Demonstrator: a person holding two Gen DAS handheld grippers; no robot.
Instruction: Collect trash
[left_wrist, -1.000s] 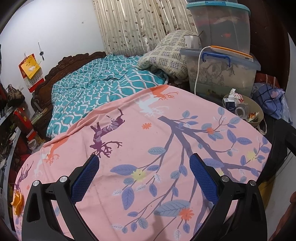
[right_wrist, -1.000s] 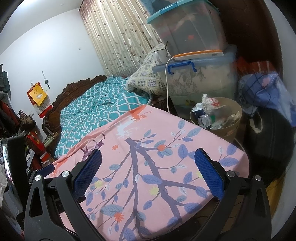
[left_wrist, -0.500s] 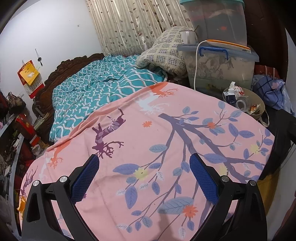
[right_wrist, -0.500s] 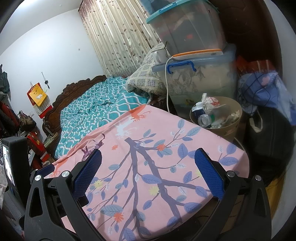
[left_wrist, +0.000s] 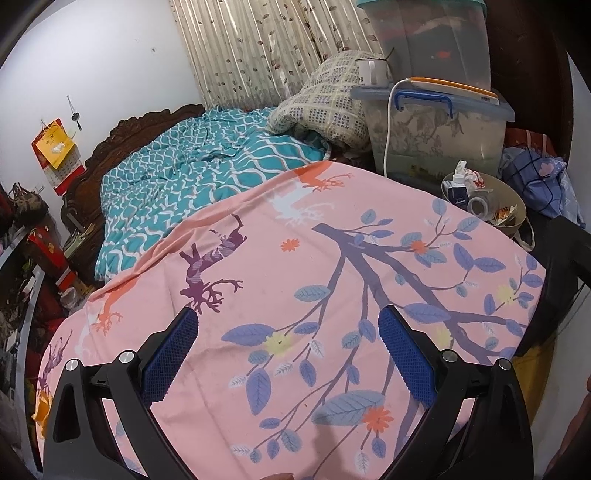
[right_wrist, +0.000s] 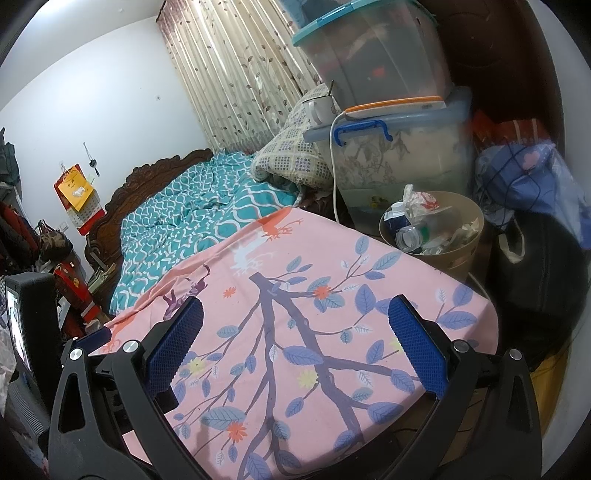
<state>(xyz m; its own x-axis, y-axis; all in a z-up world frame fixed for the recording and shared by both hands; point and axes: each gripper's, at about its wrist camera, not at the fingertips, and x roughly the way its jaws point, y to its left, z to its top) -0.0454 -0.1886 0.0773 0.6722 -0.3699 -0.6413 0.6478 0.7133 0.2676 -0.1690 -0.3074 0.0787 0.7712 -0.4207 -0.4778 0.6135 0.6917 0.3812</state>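
Note:
A tan waste bin (right_wrist: 463, 254) stands past the far right corner of a table covered with a pink leaf-print cloth (right_wrist: 295, 325). It holds a plastic bottle (right_wrist: 408, 236), crumpled paper and wrappers. It also shows in the left wrist view (left_wrist: 517, 201), with a tape roll (left_wrist: 480, 206) and a small blue carton inside. My left gripper (left_wrist: 288, 354) is open and empty above the pink cloth (left_wrist: 295, 277). My right gripper (right_wrist: 295, 341) is open and empty above the same cloth. No loose trash shows on the cloth.
Two stacked clear storage boxes (right_wrist: 399, 147) with a white cable stand behind the bin. A blue bag (right_wrist: 528, 181) and a black bag (right_wrist: 535, 266) sit to the right. A bed with a teal quilt (left_wrist: 192, 184) and a checked pillow (left_wrist: 325, 107) lies beyond the table.
The left gripper has drifted slightly back and up, so the cloth and bin sit a little lower in its view. The right gripper has hardly moved. Both stay open.

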